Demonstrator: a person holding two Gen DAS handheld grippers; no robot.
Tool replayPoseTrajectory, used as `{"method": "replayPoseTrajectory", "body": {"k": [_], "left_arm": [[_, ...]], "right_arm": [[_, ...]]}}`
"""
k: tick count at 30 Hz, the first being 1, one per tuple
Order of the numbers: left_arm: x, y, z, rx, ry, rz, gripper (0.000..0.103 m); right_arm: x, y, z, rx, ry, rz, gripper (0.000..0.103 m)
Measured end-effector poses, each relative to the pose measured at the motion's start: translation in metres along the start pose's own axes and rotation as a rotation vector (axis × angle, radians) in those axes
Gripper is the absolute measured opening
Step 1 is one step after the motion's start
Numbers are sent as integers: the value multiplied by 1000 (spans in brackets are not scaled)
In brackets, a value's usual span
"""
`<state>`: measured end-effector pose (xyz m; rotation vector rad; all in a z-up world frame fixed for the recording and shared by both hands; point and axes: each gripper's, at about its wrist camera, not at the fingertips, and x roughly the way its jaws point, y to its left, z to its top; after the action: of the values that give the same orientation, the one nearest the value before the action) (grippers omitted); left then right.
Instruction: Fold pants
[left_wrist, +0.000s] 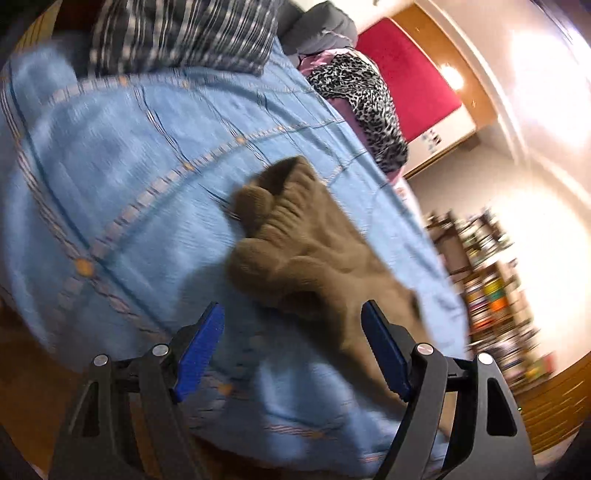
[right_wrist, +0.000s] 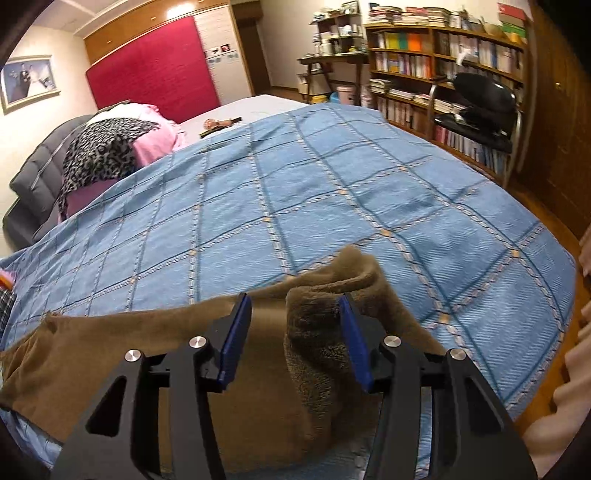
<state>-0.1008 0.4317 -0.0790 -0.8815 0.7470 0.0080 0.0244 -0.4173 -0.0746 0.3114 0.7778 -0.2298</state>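
Note:
The brown pants (left_wrist: 310, 254) lie on the blue checked bedspread (left_wrist: 129, 166). In the left wrist view they run from a bunched end mid-frame down toward my left gripper (left_wrist: 293, 317), which is open and empty just above them. In the right wrist view the pants (right_wrist: 129, 350) lie spread flat to the left, with a raised fold (right_wrist: 317, 317) between the jaws of my right gripper (right_wrist: 295, 310). The right gripper is open; the fold rests against its right finger (right_wrist: 354, 343). The bedspread also shows in the right wrist view (right_wrist: 332, 192).
A dark plaid cloth (left_wrist: 181, 33) lies at the bed's far end. A leopard-print cloth (right_wrist: 103, 147) on pink bedding (right_wrist: 155, 144) and a red headboard (right_wrist: 155, 70) are beyond. Bookshelves (right_wrist: 443, 62) and a black chair (right_wrist: 480, 110) stand right of the bed.

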Motion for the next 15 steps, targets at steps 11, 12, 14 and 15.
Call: {"method": "replayPoseTrajectory", "body": {"k": [11, 12, 14, 15], "left_arm": [[37, -3, 23, -151, -4, 34, 68], [38, -2, 26, -155, -10, 43, 55], [42, 0, 32, -172, -25, 68, 30], [42, 1, 35, -175, -34, 58, 22]], "right_arm": [[23, 23, -9, -20, 42, 50, 50], [24, 24, -10, -22, 43, 54, 50], [26, 28, -11, -26, 44, 62, 50], [27, 30, -12, -30, 44, 66, 50]]}}
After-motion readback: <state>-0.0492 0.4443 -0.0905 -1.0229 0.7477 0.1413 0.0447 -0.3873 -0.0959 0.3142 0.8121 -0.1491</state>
